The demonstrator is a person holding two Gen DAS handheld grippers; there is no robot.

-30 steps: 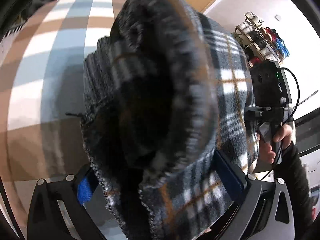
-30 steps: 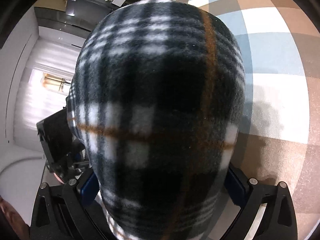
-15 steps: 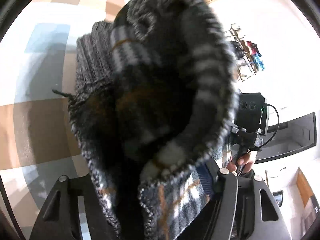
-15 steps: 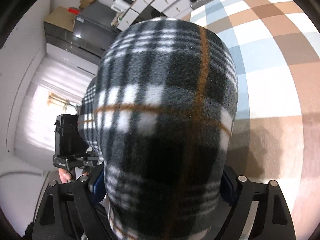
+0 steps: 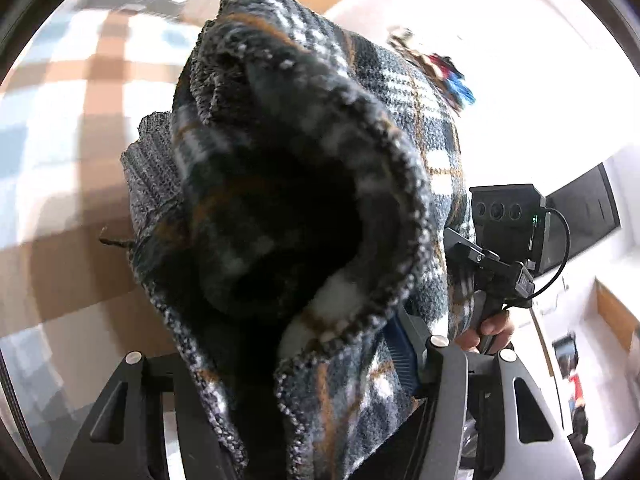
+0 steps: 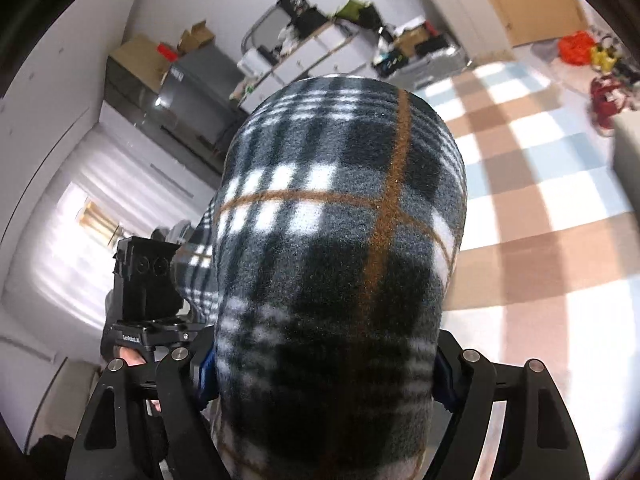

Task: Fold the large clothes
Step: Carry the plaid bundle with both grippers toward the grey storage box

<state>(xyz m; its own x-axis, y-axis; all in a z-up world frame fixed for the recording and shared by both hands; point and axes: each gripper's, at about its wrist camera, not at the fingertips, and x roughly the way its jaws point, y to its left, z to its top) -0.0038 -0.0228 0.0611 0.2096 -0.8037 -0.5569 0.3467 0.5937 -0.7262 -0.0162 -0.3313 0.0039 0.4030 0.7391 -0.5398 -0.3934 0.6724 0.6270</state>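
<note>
A plaid fleece garment [image 5: 408, 128], dark grey with white bars and thin orange lines, is held up off the floor and bunched between the jaws of both grippers. In the left wrist view its stitched edge curls into a dark hollow fold that fills the middle of the picture, and a ribbed grey knit part [image 5: 154, 172] is seen at its left side. The left gripper [image 5: 280, 380] is closing on this bunch of fabric, which is packed between its blue-padded fingers [image 5: 400, 350] at a middling width. In the right wrist view a smooth, rounded bulge of the same garment [image 6: 340, 240] rises between the fingers of the right gripper [image 6: 324, 364], whose jaws stand fairly wide and are closing against the thick fabric. Each gripper is seen from the other's camera, held by a hand [image 5: 490, 330] just beside the cloth. Below lies a checked floor [image 6: 560, 200] of brown, white and pale blue squares. Cabinets and cluttered shelves [image 6: 320, 48] stand along the far wall.
</note>
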